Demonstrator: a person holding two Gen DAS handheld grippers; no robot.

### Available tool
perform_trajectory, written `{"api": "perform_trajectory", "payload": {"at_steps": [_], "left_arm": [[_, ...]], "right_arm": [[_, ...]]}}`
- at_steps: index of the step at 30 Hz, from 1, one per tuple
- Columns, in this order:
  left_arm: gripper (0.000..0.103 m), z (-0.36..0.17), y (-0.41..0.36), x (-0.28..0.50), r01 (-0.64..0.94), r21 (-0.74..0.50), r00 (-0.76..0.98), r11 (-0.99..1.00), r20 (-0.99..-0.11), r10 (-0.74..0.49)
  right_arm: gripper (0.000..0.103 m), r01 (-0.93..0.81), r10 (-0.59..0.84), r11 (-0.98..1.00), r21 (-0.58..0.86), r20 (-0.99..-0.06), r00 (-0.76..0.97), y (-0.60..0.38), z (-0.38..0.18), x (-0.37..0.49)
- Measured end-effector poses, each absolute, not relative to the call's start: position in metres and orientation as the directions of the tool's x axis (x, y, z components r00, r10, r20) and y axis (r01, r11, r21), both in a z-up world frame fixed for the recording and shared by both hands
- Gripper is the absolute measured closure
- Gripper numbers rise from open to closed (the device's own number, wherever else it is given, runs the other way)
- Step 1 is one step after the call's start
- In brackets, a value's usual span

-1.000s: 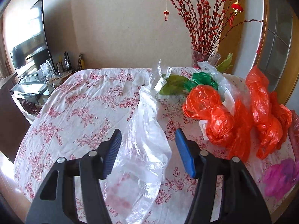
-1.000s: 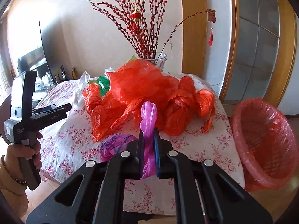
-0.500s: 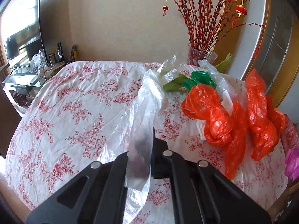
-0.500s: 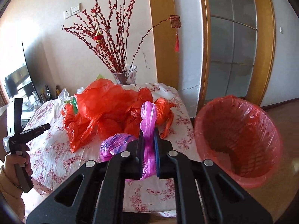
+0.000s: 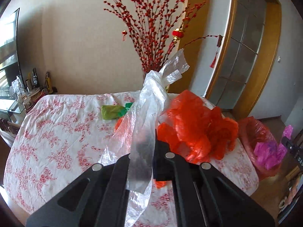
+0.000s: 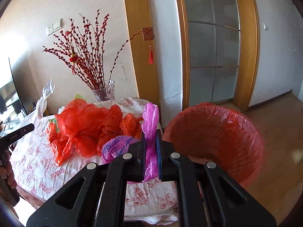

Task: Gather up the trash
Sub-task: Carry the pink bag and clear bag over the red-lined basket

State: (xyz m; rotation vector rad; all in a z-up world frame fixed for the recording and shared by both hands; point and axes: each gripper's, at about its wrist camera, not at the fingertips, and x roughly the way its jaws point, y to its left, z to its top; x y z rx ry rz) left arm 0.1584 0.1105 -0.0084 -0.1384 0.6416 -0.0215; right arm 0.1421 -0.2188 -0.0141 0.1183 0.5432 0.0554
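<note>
Two grippers are in view, each clamped on a plastic bag. Largest first: the round table under its white cloth with red floral print (image 5: pixel 56 132) fills the left of your left wrist view; its left half is bare cloth, and its near edge curves down on both sides of your fingers. In the right wrist view the table's right edge drops away just left of the red-lined round waste basket (image 6: pixel 217 138), which stands on the wooden floor beside the table, mouth tilted towards you. Bare floor runs right of the basket to the frosted glass door with a wooden frame (image 6: pixel 214 43).

The heap of crumpled orange-red plastic bags (image 5: pixel 198 128) lies on the table's right part, just right of your left gripper (image 5: pixel 143 151). A flattened green plastic bag (image 5: pixel 111 111) lies beyond, towards the far edge.

Your left gripper is closed on the clear crinkled plastic bag (image 5: pixel 149 102). The bag's long axis runs up and away from the fingers, its knotted end pointing up towards the glass vase of red berry branches (image 6: pixel 104 92); a loose tail hangs below the fingers.

Your right gripper (image 6: pixel 151 151) is closed on the magenta plastic bag (image 6: pixel 150 117), held at the table's right edge, just left of the basket rim. It stands upright above the fingers, with a bunched part touching the cloth.
</note>
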Motion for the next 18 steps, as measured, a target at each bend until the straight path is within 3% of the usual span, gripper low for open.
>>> {"api": "perform_trajectory", "payload": {"at_steps": [18], "left_arm": [[0.100,0.001,-0.009,0.169,0.244,-0.197,0.756,0.949,-0.574,-0.314]], "right_arm": [[0.093,0.166,-0.079,0.976,0.141,-0.482,0.873,-0.291,-0.009,0.135]]}}
